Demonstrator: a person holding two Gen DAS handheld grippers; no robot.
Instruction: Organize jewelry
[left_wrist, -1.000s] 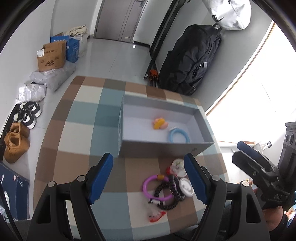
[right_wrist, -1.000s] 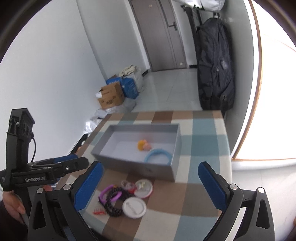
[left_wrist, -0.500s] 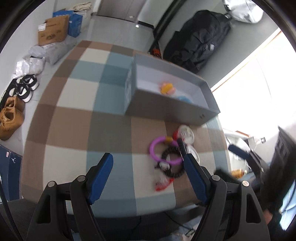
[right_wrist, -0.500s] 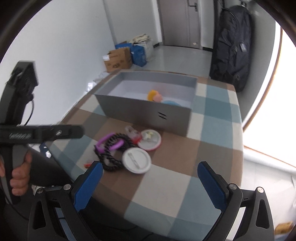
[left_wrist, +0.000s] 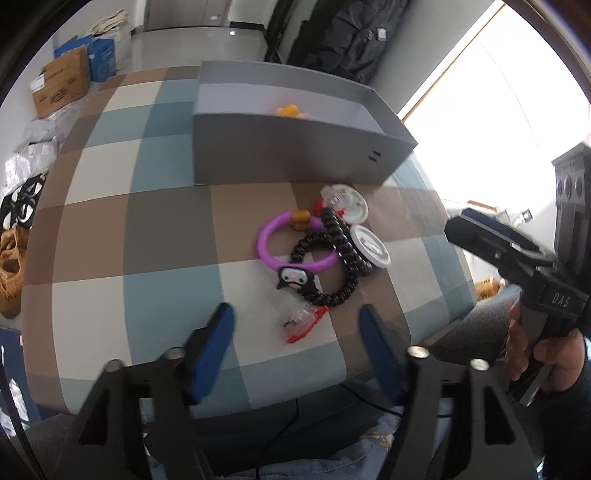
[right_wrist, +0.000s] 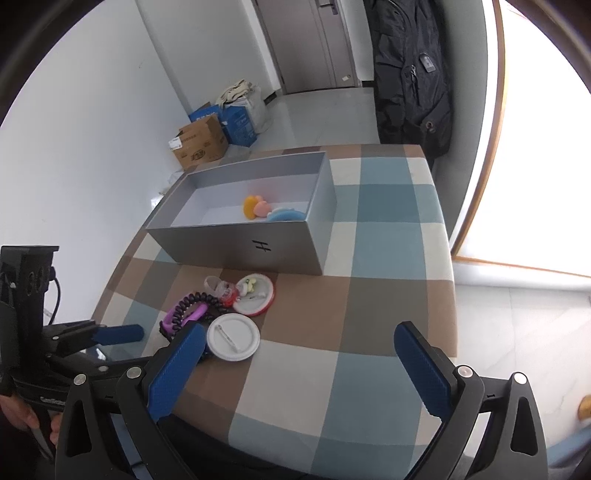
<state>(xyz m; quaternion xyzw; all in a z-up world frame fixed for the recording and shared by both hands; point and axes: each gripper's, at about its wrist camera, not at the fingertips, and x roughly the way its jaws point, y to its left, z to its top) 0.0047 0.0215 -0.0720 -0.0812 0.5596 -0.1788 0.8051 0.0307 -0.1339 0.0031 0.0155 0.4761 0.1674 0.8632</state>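
On the checked tabletop (left_wrist: 110, 206), just in front of the grey box (left_wrist: 295, 151), lies a tangled pile: a purple bangle (left_wrist: 271, 243), a black beaded bracelet (left_wrist: 343, 273), two round badges (right_wrist: 232, 336) and a small red clip (left_wrist: 304, 321). An orange piece (right_wrist: 250, 206) already sits inside the box. The left gripper (left_wrist: 295, 339) hangs released just short of the red clip; the right gripper (right_wrist: 299, 369) is also spread wide and empty. These pieces look light; the bangle is probably stiff, best pinched across its rim, while the beaded bracelet should drape and may drag its neighbours.
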